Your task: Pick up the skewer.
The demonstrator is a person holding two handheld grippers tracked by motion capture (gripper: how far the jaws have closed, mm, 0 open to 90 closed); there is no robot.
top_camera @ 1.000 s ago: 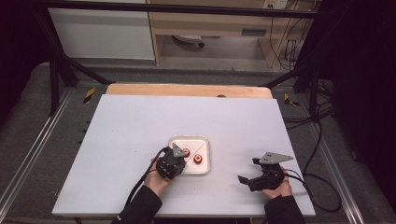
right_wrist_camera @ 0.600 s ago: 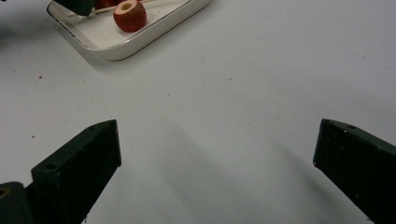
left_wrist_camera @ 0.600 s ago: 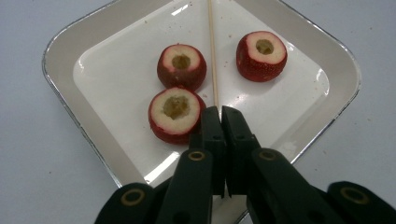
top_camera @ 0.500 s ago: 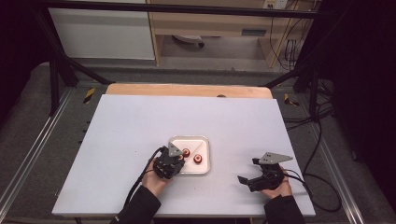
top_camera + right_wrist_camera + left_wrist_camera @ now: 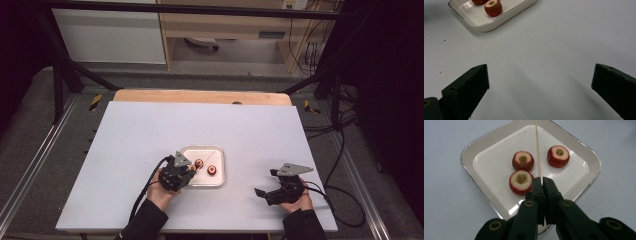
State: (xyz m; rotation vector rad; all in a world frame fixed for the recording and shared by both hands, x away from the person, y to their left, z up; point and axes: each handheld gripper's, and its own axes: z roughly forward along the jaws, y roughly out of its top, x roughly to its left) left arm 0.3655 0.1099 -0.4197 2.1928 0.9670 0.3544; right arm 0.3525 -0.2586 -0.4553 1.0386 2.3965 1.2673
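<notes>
A white tray (image 5: 469, 170) holds three red cored fruits: one near my jaws (image 5: 521, 182), one behind it (image 5: 523, 161) and one to the right (image 5: 558, 156). My left gripper (image 5: 542, 180) is shut on the near end of a thin wooden skewer (image 5: 537, 147), which runs straight out over the tray between the fruits. In the high view, the left gripper (image 5: 189, 169) sits at the left edge of the tray (image 5: 222, 172). My right gripper (image 5: 266, 183) rests on the table to the tray's right, open, with nothing between its jaws (image 5: 540, 75).
The white tabletop (image 5: 150, 130) spreads wide around the tray, with a wooden strip (image 5: 200, 96) along its far edge. The tray's corner (image 5: 489, 26) and one fruit (image 5: 493, 7) lie ahead-left of the right gripper. Cables (image 5: 345, 150) trail off the right side.
The left gripper has slid a little to the left at the tray's edge, still shut on the skewer. The right gripper has stayed put.
</notes>
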